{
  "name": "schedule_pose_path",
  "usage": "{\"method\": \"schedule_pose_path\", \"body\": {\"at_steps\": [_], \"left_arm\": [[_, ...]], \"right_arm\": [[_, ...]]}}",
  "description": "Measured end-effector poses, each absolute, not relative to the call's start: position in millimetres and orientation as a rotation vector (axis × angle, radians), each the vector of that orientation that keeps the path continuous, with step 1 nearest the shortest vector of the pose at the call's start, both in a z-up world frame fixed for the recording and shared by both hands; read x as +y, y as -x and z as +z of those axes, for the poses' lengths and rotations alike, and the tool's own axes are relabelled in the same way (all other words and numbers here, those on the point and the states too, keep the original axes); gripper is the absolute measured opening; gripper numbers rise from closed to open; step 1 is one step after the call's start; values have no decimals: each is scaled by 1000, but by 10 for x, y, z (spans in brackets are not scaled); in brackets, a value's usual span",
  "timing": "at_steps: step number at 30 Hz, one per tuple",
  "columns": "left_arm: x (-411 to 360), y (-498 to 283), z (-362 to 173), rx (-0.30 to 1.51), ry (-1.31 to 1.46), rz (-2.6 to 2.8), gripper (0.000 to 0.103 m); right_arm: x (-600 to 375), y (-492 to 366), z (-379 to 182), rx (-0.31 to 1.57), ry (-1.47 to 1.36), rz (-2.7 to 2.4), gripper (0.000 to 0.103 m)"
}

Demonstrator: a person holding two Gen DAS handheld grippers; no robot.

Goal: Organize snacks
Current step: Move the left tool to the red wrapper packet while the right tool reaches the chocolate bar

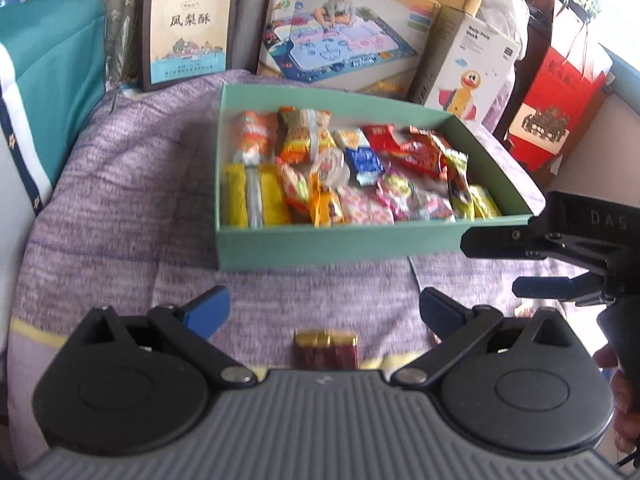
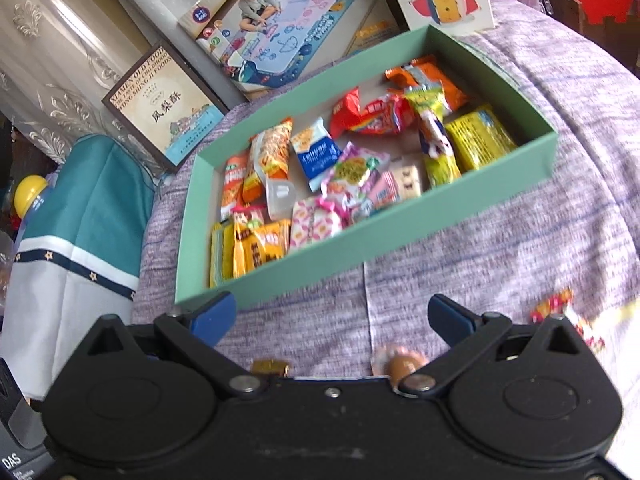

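A mint green box [image 1: 320,242] sits on a purple blanket and holds several wrapped snacks [image 1: 360,168]; it also shows in the right wrist view [image 2: 360,240]. My left gripper [image 1: 325,310] is open and empty, in front of the box. A red and gold snack [image 1: 326,350] lies on the blanket just below its fingers. My right gripper [image 2: 332,318] is open and empty; it also shows at the right edge of the left wrist view [image 1: 520,264]. A brown wrapped candy [image 2: 402,362], a gold piece [image 2: 270,367] and a red and yellow snack [image 2: 554,306] lie near it.
The purple blanket [image 1: 120,208] covers the surface. Behind the box stand a framed pastry box [image 1: 188,24], a play mat box [image 1: 340,36], a duck toy box [image 1: 468,68] and a red box [image 1: 560,104]. A teal bag [image 1: 44,80] stands at the left.
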State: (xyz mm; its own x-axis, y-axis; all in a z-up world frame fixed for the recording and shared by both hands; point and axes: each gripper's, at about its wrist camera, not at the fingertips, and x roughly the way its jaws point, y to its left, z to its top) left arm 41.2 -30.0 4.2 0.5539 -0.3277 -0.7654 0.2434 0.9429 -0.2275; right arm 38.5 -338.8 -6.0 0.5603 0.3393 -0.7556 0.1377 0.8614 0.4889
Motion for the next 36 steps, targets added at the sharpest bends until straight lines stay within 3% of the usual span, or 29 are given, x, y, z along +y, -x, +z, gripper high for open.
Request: {"method": "schedule_pose_path", "body": {"at_steps": [17, 35, 36], "left_arm": [[116, 21, -101, 962, 77, -326, 103], [332, 365, -462, 1182, 144, -358, 103], [319, 377, -478, 1171, 126, -349, 99]], "right_arm": [[-3419, -71, -98, 1011, -536, 96, 103], [-3157, -45, -252, 1042, -531, 200, 103], [-3087, -57, -247, 1043, -508, 222, 103]]}}
